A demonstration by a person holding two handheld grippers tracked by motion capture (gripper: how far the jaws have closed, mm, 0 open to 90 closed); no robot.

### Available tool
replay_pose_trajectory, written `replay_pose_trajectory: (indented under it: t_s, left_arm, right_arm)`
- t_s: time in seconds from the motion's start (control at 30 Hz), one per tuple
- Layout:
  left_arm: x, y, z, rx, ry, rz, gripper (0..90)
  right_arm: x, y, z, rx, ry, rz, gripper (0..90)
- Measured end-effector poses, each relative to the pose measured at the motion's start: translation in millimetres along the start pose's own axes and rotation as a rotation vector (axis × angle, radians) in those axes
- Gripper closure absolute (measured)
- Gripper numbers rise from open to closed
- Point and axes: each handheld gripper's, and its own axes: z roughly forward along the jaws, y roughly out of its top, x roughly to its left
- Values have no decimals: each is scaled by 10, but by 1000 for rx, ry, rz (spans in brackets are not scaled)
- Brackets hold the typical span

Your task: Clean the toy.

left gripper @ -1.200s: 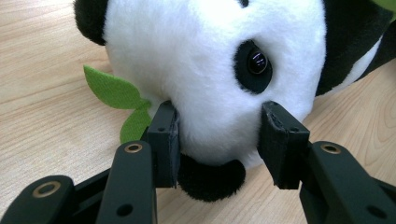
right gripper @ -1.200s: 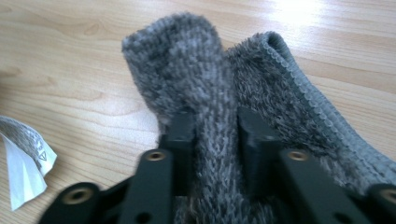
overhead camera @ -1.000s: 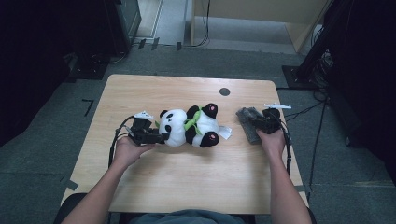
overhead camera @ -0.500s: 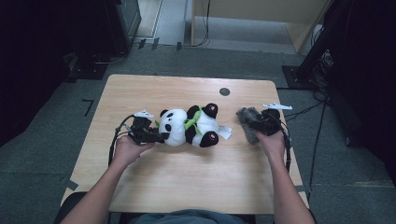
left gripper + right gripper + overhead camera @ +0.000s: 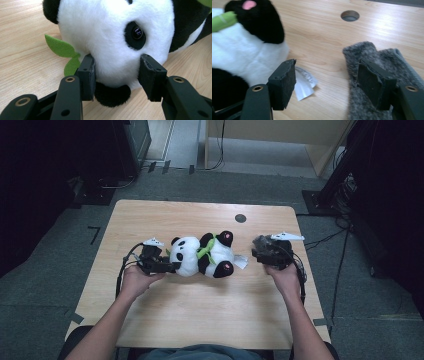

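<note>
1. Left gripper point(image 5: 165, 266) was found clamped on the head of the black-and-white plush panda toy point(image 5: 202, 256), its jaws pressed into the white pile at either side of the muzzle in the left gripper view point(image 5: 116, 75). The toy lay on its back near the middle of the light wooden table point(image 5: 200, 320), head towards that gripper.

2. Right gripper point(image 5: 327, 85) had just been opening, and we saw its jaws standing apart with nothing between them. It hovered beside the toy's hind end, over the white fabric label point(image 5: 303, 83). A strip of dark grey furry fabric point(image 5: 367, 75) lay under its far jaw.

3. Risk noted: the left hold bore on soft stuffing alone. We judged that a lift or a pull could let the plush squeeze out of the pads, as the head is rounded and compressible.

4. Risk noted: the green felt leaf point(image 5: 61, 51) sat just beside one left jaw. A shift of grip could pinch it and tear the stitching.

5. Risk noted: should the right gripper close where it stood, we judged it could catch the label or the grey fabric rather than the toy's body, dragging either across the table.

6. Risk noted: the round cable hole point(image 5: 240, 218) lay well apart from the toy and posed little hazard.
</note>
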Motion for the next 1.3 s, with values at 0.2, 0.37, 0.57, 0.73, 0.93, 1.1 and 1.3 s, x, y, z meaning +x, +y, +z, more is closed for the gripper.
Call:
replay_pose_trajectory:
  t_s: [0.2,0.37,0.57,0.73,0.93,1.1,1.3]
  left_arm:
    - [3,0,0,1,0,2,522]
    - [3,0,0,3,0,1,521]
    - [3,-2,2,1,0,-1,519]
    - [1,-5,2,-2,0,-5,518]
    - [3,-6,2,-2,-1,-6,514]
    - [-1,-4,3,-2,0,-10,515]
    - [1,3,1,-2,-4,-20,531]
  right_arm:
    - [166,-11,-58,-12,43,-20,293]
    - [330,-21,-41,4,75,-45,269]
    - [528,-13,-65,-6,114,-82,237]
    - [647,-13,-94,-14,138,-99,226]
    - [772,-4,-123,-25,176,-108,223]
    - [893,-18,-64,-13,213,-125,207]
    - [933,-82,54,15,252,-135,227]
